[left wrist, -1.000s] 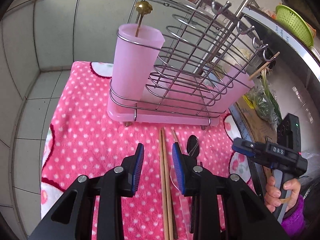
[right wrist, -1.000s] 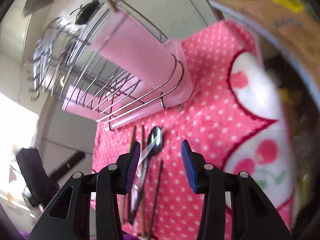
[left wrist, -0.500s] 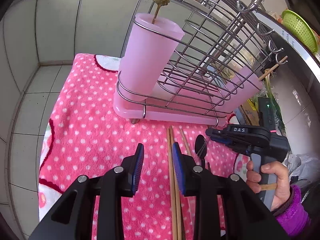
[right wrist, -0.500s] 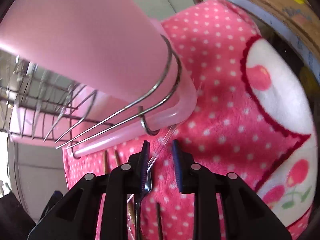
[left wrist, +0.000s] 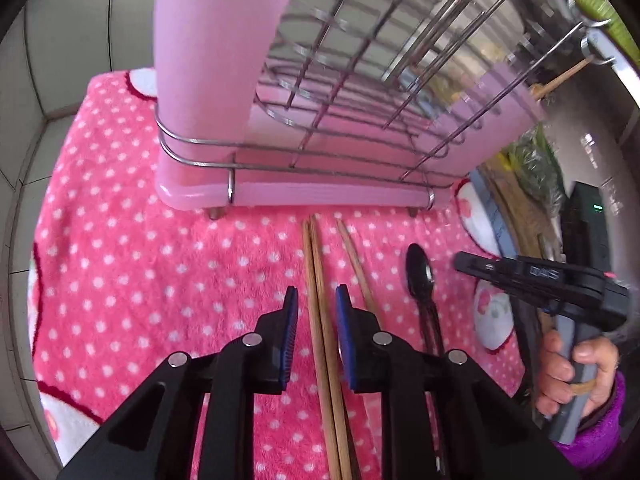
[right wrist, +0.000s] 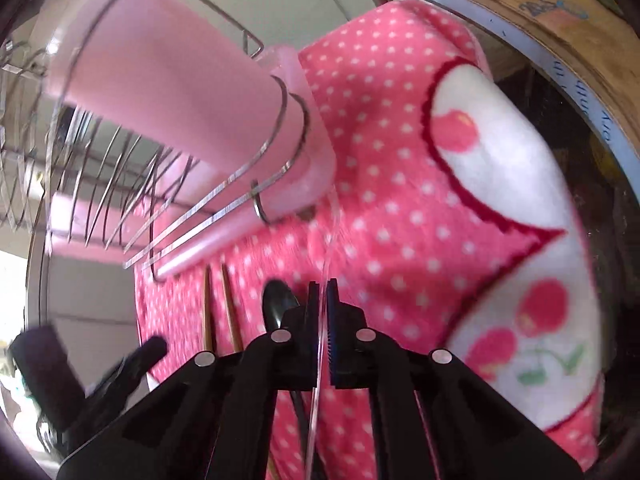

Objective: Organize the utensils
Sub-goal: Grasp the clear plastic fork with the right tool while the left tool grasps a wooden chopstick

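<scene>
Chopsticks (left wrist: 320,304), paired, lying on dotted towel (left wrist: 120,280) before rack (left wrist: 304,196), left gripper (left wrist: 316,300) closing narrowly astride them, untouching; right gripper (right wrist: 323,292) pinching clear rod (right wrist: 331,236) near spoon (right wrist: 278,300); next, probably lifting into pink cup (right wrist: 168,80).

Right gripper (right wrist: 323,292) has just closed, pads clamped on a thin clear stick (right wrist: 331,236) that runs forward toward the pink rack base (right wrist: 280,184). Black spoon (right wrist: 278,304) lies just left of the jaws, two wooden chopsticks (right wrist: 224,304) further left, all on the pink dotted towel (right wrist: 392,184). Left gripper (right wrist: 132,360) blurred at lower left.
</scene>
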{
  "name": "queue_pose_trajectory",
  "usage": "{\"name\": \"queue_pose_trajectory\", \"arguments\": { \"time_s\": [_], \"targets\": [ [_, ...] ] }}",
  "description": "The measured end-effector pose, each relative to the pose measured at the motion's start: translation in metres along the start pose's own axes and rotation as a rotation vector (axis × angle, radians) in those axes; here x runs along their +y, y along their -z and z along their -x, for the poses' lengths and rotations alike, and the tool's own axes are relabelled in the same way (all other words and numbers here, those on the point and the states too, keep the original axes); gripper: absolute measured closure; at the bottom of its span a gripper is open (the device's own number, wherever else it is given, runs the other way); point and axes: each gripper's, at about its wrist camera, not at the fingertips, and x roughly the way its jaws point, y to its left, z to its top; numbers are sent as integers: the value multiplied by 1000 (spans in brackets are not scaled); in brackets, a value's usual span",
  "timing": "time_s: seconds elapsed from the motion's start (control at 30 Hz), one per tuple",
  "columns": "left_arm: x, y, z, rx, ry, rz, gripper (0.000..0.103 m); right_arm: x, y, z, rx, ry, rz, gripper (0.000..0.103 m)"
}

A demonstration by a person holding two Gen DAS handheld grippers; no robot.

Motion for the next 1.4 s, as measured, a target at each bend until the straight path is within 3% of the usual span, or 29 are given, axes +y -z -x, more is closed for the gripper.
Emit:
{"name": "queue_pose_trajectory", "arguments": {
  "time_s": [0.23, 0.53, 0.67, 0.7, 0.77, 0.83, 1.13, 1.4],
  "targets": [
    [-10, -7, -31, 72, -102, -30, 90, -3, 22, 9, 35, -15, 91, 100],
    [-39, -10, -56, 76, -183, -100, 89, -5, 33, 10, 41, 26, 185, 99],
    [-42, -19, -62, 80, -196, -85, 90, -6, 33, 11, 61, 40, 222, 97],
    [-43, -19, -62, 79, -204, -91, 97, -7, 33, 12, 68, 36, 226, 96],
    [-38, -22, -62, 76, -199, -83, 97, -8, 34, 12, 76, 26, 230, 85],
    [-27, -22, -53, 73, -196, -70, 98, -9, 33, 16, 69, 29, 242, 67],
    [7, -18, -36, 92, -237, -61, 97, -4, 11, 18, 23, 81, 243, 66],
    [-7, -36, -56, 138, -257, -93, 96, 14, -8, -15, 51, 202, 316, 66]
  ]
}}
